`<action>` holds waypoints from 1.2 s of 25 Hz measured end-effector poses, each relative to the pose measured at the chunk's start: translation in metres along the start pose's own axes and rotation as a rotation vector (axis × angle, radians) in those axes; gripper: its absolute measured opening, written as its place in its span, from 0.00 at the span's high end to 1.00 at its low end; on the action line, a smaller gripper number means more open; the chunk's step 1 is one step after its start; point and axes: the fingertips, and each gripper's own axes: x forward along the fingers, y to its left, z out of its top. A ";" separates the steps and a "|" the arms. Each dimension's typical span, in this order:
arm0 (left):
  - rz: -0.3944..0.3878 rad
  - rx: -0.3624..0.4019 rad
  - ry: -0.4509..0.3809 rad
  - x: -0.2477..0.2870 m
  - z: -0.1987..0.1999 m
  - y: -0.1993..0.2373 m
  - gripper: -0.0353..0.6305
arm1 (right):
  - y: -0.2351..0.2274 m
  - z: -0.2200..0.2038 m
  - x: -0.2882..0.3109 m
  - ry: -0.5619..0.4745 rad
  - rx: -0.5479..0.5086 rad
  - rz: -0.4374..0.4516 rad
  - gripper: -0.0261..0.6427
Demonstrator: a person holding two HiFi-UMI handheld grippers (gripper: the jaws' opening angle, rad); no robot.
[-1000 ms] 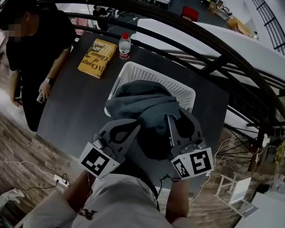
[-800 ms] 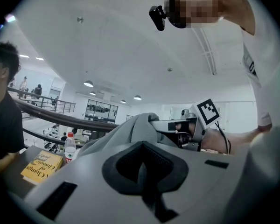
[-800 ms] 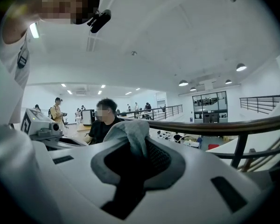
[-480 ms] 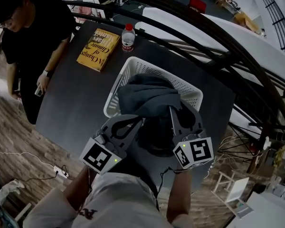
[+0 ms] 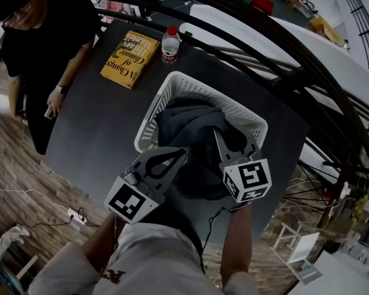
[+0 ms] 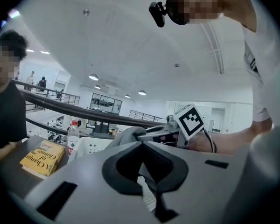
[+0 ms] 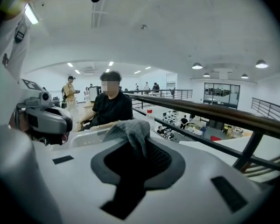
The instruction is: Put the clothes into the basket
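A white perforated basket (image 5: 203, 83) stands on the dark table (image 5: 92, 134). A grey garment (image 5: 190, 125) hangs down into it, bunched between my two grippers. My left gripper (image 5: 182, 152) is at the basket's near rim, jaws shut on a fold of the cloth. My right gripper (image 5: 217, 135) is over the basket's near right side, shut on the garment. In the right gripper view a grey tuft (image 7: 130, 130) sticks up out of its jaws (image 7: 140, 146). In the left gripper view the cloth (image 6: 128, 135) shows past that gripper's closed jaws (image 6: 142, 146), with the basket (image 6: 94, 146) behind.
A yellow book (image 5: 129, 59) and a water bottle (image 5: 170, 43) lie at the table's far end beyond the basket. A person in black (image 5: 43, 42) stands at the table's left side. A dark curved railing (image 5: 283, 48) runs behind and to the right.
The garment has sunk from a heap above the basket's rim down into the basket. Both grippers have moved forward and down with it.
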 end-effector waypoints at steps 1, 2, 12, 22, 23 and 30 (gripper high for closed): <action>0.002 -0.001 0.002 0.000 0.000 0.001 0.96 | -0.001 -0.003 0.004 0.011 -0.011 0.007 0.84; 0.004 -0.002 0.004 0.000 -0.001 0.002 0.96 | -0.001 -0.006 0.009 0.023 -0.020 0.013 0.84; 0.022 -0.006 0.038 0.004 -0.009 0.004 0.96 | -0.001 -0.044 0.039 0.138 -0.111 0.056 0.84; 0.033 -0.008 0.064 0.006 -0.014 0.005 0.96 | -0.002 -0.076 0.056 0.236 -0.170 0.086 0.84; 0.034 -0.008 0.065 0.006 -0.014 0.005 0.96 | -0.001 -0.079 0.058 0.249 -0.181 0.089 0.84; 0.038 -0.005 0.062 0.006 -0.015 0.006 0.96 | -0.001 -0.099 0.067 0.326 -0.250 0.084 0.84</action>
